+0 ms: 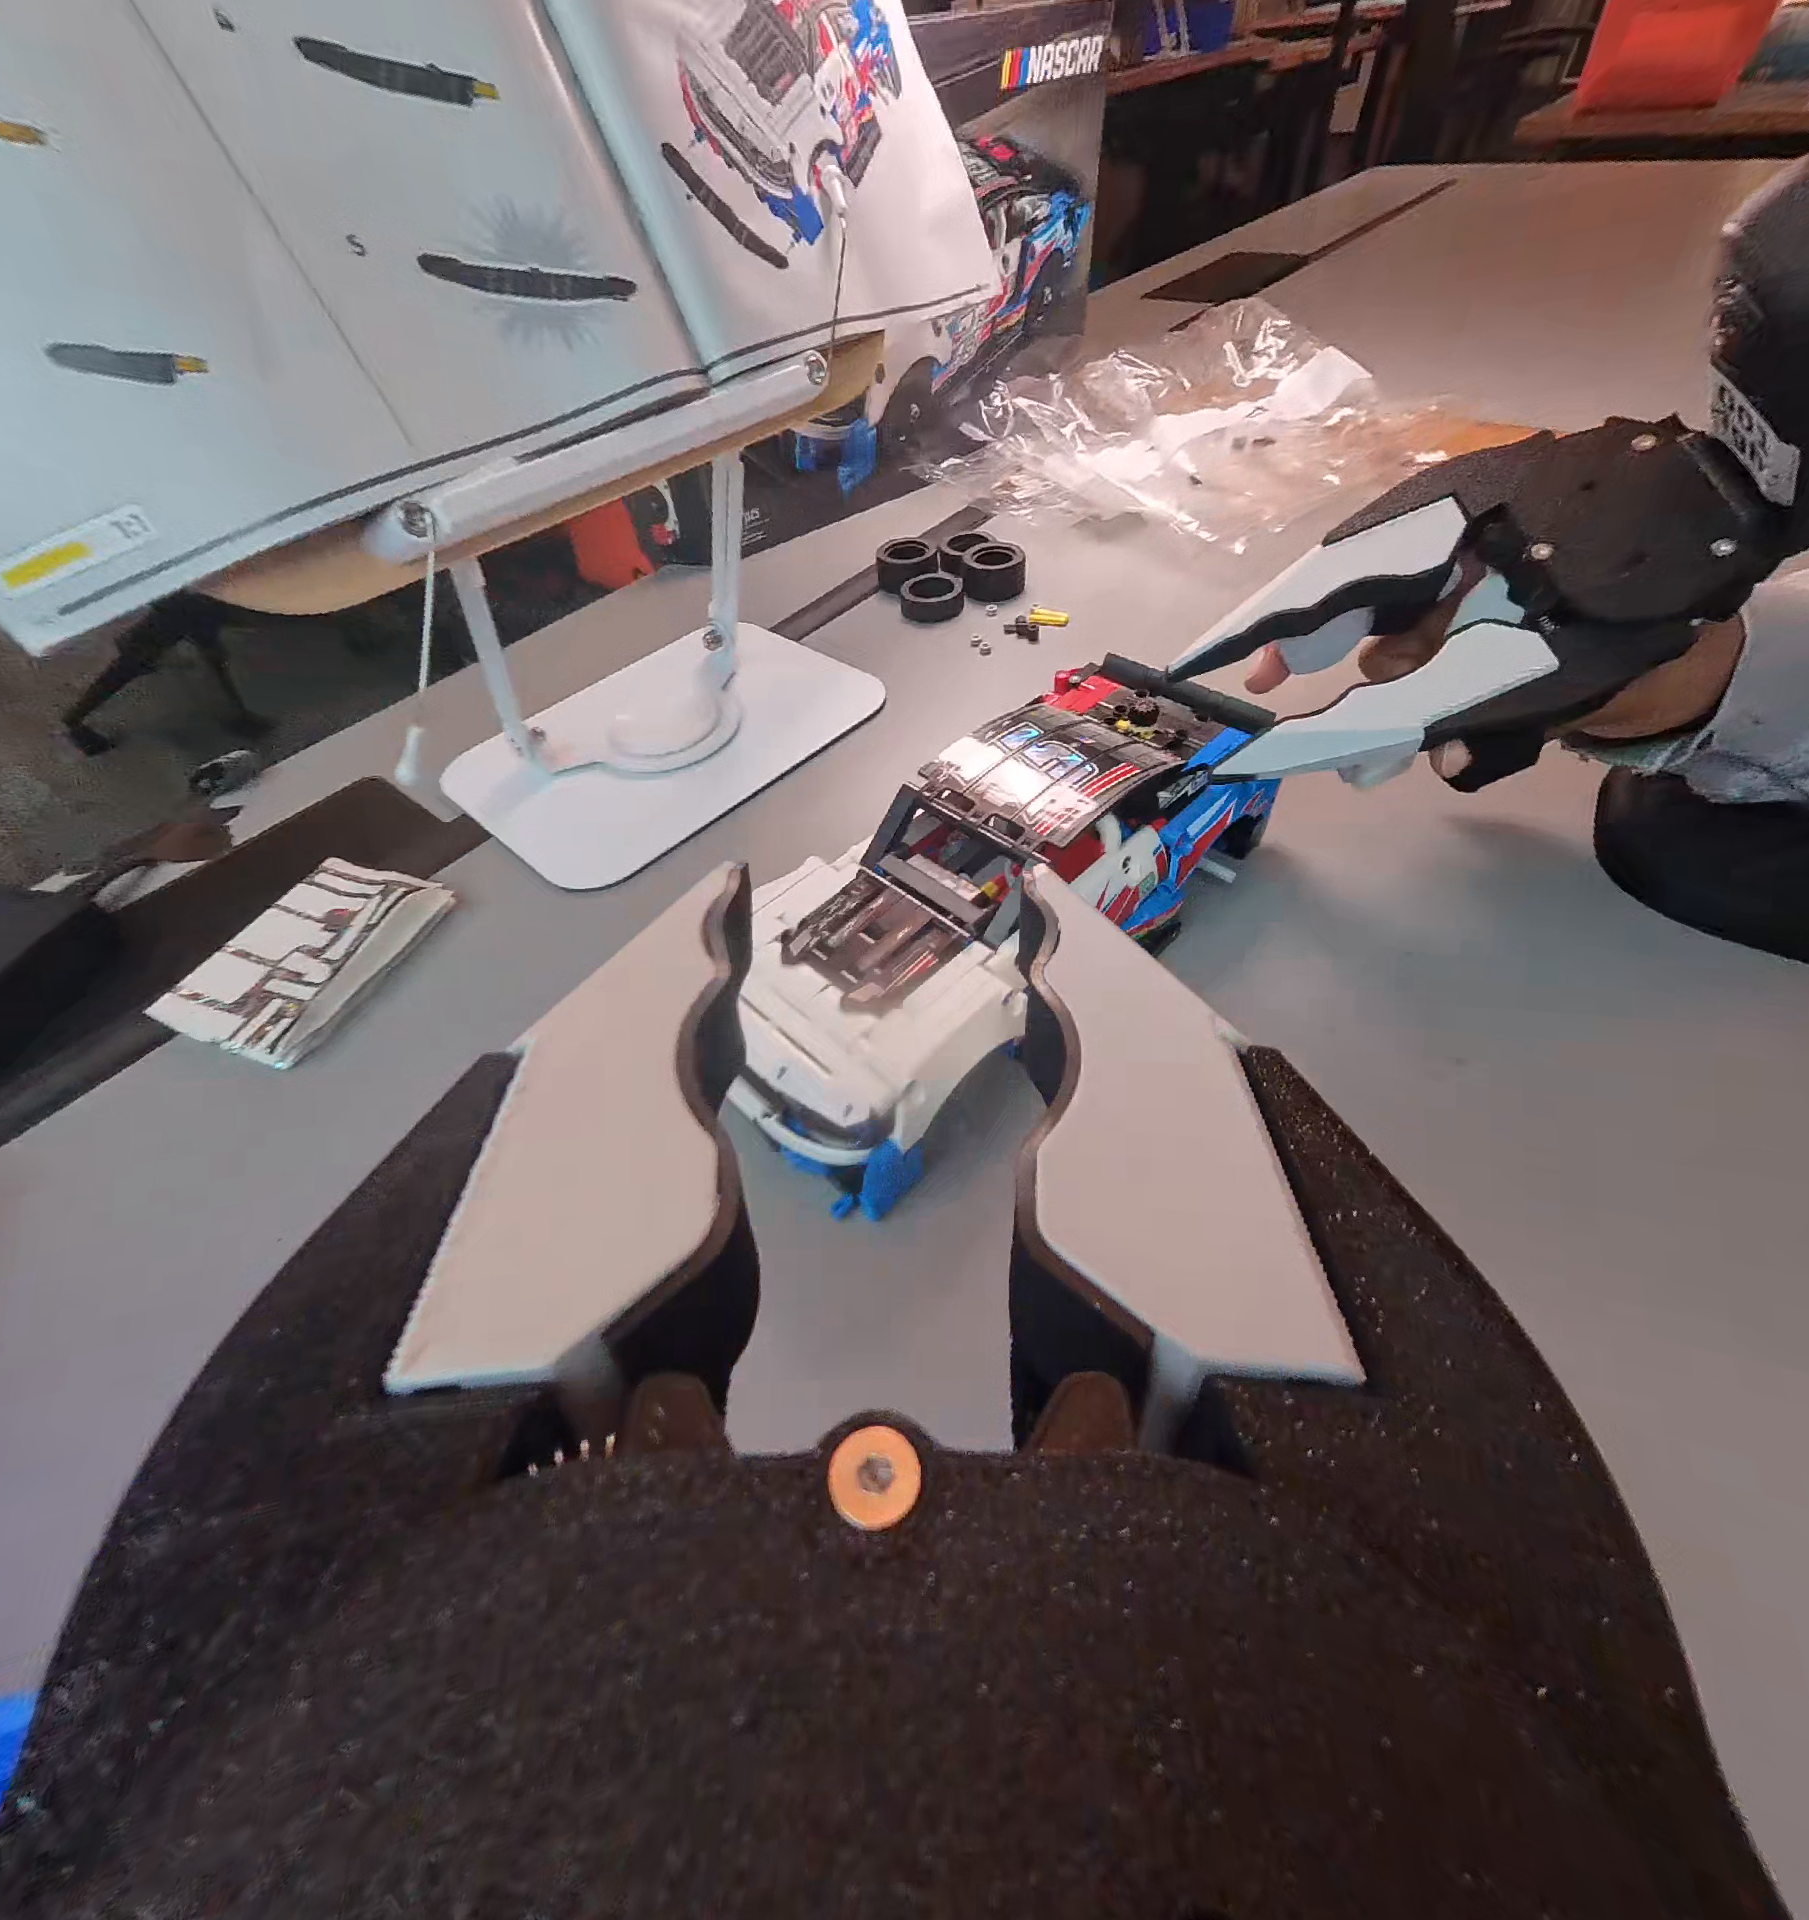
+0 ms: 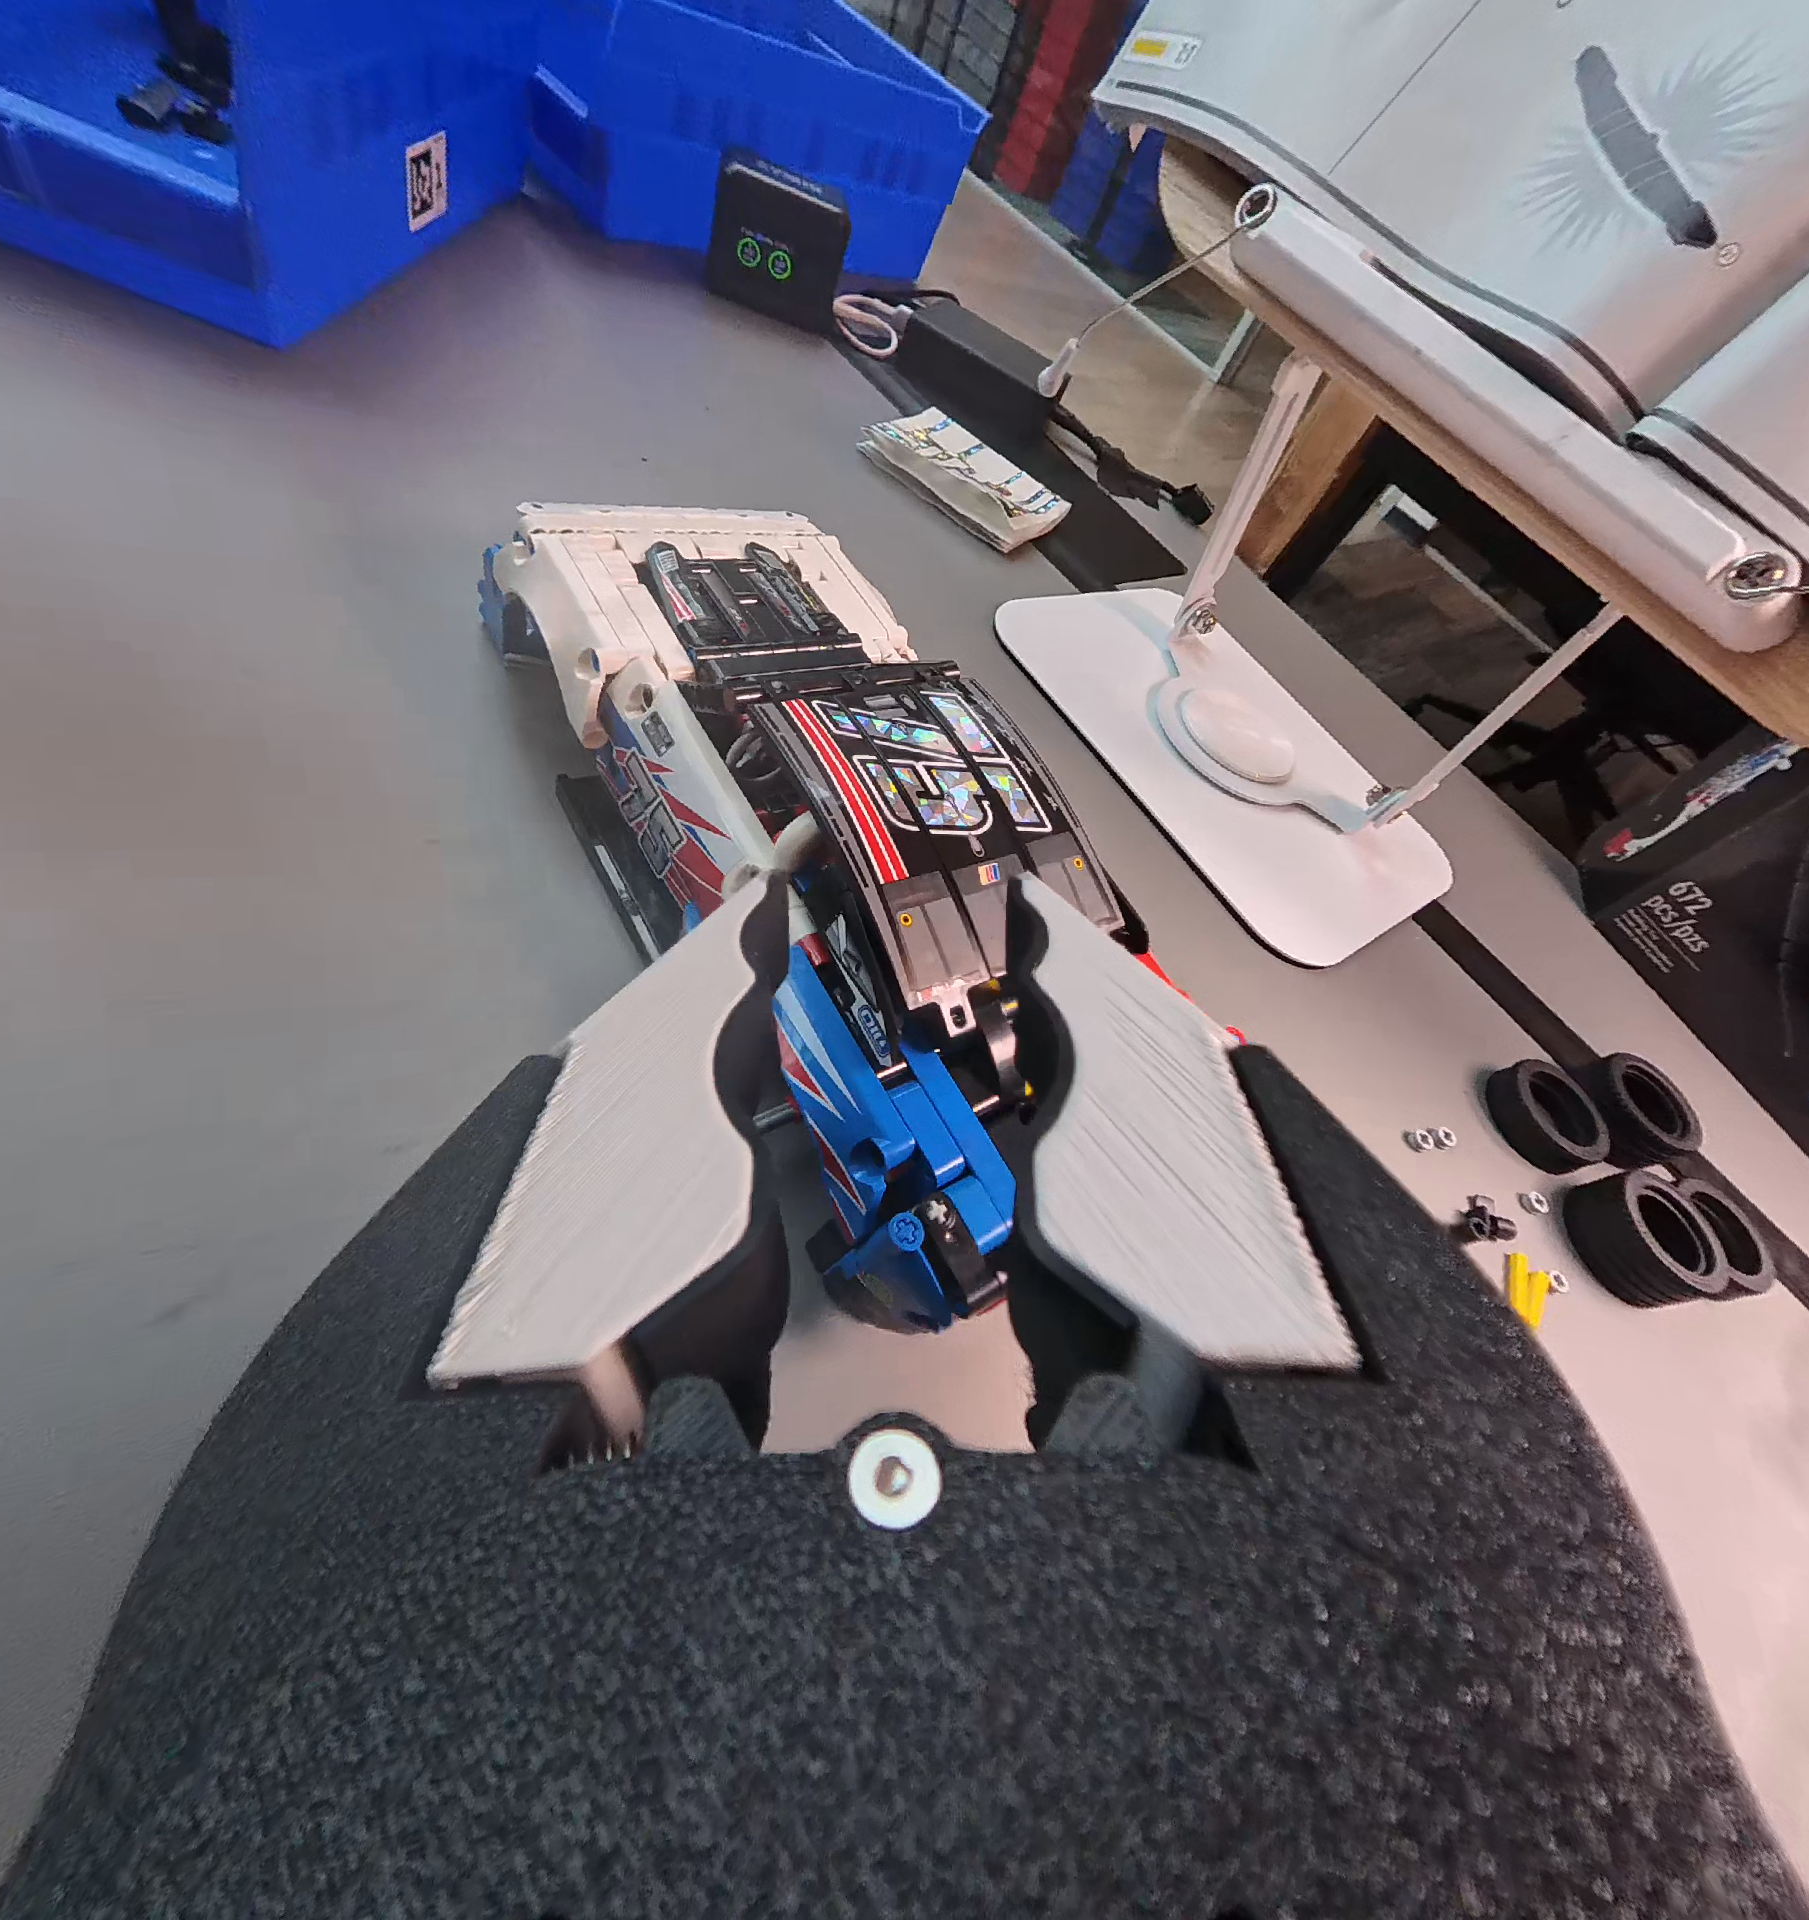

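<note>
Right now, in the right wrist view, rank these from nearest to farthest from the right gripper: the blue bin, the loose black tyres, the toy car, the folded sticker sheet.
1. Toy car: its blue rear sits between the right gripper fingers.
2. Loose black tyres: on the table, to the right.
3. Folded sticker sheet: ahead, beyond the car's white nose.
4. Blue bin: far left, at the table's back.

Grey flat counter [image 1: 1399,1195] carries everything. Brick-built white, blue and black race car [image 1: 993,894] lies mid-counter w/ left gripper [image 1: 884,904] at its front end, jaws either side of the nose, and right gripper [image 2: 884,904] at its rear end, jaws around the tail. Behind the car: white metal book stand [image 1: 661,748] w/ open instruction booklet [image 1: 256,312] on it. Four black rubber tyres [image 1: 950,575] sit betw. stand and crumpled clear plastic bag [image 1: 1191,426]. Folded sticker sheet [image 1: 302,961] lies left of stand base. Blue plastic bin [image 2: 443,135] at far edge in right wrist view.
</note>
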`<action>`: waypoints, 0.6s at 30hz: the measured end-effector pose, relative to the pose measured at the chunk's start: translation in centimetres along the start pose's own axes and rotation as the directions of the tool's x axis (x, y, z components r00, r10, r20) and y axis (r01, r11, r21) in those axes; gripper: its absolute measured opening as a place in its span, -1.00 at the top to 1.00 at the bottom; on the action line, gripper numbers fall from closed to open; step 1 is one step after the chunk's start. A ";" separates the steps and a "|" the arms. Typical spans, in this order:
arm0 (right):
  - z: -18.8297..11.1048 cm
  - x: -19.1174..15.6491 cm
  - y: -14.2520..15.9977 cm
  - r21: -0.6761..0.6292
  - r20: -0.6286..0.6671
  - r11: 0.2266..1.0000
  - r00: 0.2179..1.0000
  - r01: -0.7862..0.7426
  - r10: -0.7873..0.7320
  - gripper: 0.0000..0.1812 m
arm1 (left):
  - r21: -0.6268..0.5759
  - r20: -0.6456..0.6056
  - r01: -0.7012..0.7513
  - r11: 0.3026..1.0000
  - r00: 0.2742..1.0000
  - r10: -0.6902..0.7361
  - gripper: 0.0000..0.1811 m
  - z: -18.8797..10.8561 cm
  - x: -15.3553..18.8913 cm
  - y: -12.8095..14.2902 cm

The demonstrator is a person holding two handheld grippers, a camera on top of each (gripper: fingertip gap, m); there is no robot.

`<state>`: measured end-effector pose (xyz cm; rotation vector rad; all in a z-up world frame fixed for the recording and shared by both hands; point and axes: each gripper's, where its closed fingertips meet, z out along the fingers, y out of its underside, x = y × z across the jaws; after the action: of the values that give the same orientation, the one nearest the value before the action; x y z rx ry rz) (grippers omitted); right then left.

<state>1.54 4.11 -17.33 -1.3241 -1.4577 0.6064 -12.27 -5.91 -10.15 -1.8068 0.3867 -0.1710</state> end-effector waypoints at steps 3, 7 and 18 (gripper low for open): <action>-0.2 0.8 0.2 0.013 -0.041 1.000 0.999 -0.003 0.003 0.56 | 0.041 -0.022 0.079 0.996 0.997 -0.078 0.44 3.5 0.4 0.7; -0.5 2.3 0.3 0.036 -0.106 0.999 0.994 -0.009 0.013 0.51 | 0.110 -0.021 0.247 0.963 0.969 -0.246 0.39 6.1 -1.5 2.2; -2.3 6.6 -1.0 0.265 -0.221 0.950 0.949 -0.166 0.227 0.47 | 0.348 0.069 0.221 0.911 0.963 -0.260 0.28 2.8 -3.5 1.7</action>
<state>4.15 9.32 -13.38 -1.3071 -1.0187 0.6989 -14.96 -2.54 -12.25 -1.5091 0.0438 -0.2880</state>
